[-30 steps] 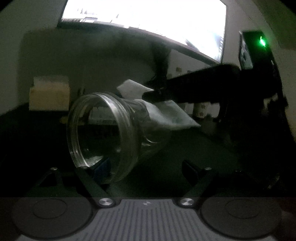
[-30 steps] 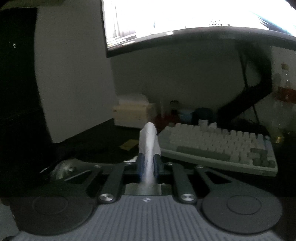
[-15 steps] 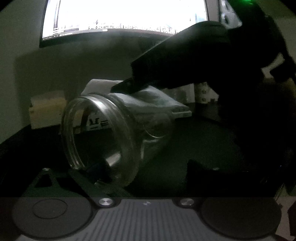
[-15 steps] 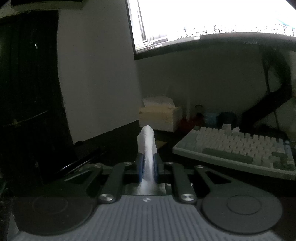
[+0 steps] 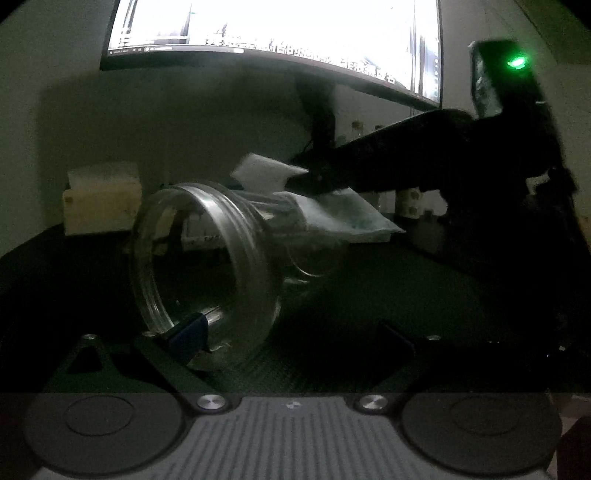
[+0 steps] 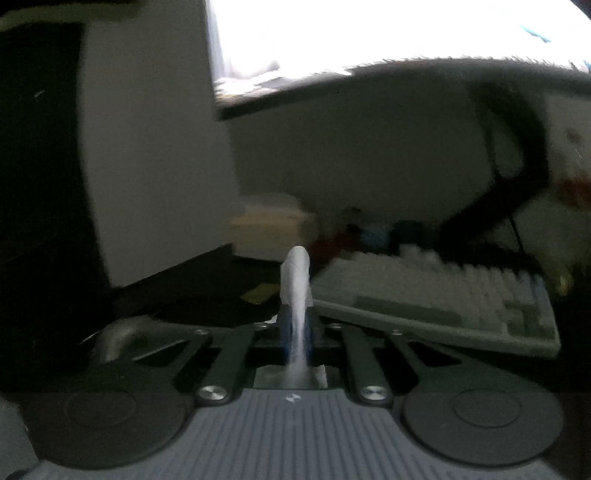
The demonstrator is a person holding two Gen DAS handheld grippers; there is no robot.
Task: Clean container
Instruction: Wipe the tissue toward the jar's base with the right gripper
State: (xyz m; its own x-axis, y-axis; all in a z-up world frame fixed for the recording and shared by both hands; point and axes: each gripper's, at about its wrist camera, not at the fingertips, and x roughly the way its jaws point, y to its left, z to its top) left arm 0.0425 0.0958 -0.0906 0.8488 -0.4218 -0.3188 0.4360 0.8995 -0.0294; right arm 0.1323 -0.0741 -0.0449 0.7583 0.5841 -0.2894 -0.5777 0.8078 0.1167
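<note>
One clear jar (image 5: 207, 269) lies on its side in my left view, wide mouth turned toward the camera and a little left, its base pointing away toward the back of the desk (image 5: 369, 295). The jar sits on my left hand-held gripper's (image 5: 295, 332) left side: the blue-padded left finger (image 5: 188, 332) reaches up at the lower rim of the mouth, seemingly just inside it, while the right finger (image 5: 399, 339) stands well apart from the glass. So those jaws are spread wide and opening a touch more, and they do not clamp the jar between them.

Over the far end of the jar lies a white tissue (image 5: 332, 210), draped across the upper wall and base. My right hand-held gripper (image 5: 314, 181) comes in from the right as a dark shape and pinches that tissue at its tip. In its own view the right gripper's pads are pressed together on a thin strip of tissue (image 6: 297, 295) that stands up between them.

Behind the jar, to the left, a pale tissue box (image 5: 101, 199) sits against the wall. A bright monitor (image 5: 277, 33) hangs above. The right view, blurred, shows a light keyboard (image 6: 443, 299) on the desk to the right.
</note>
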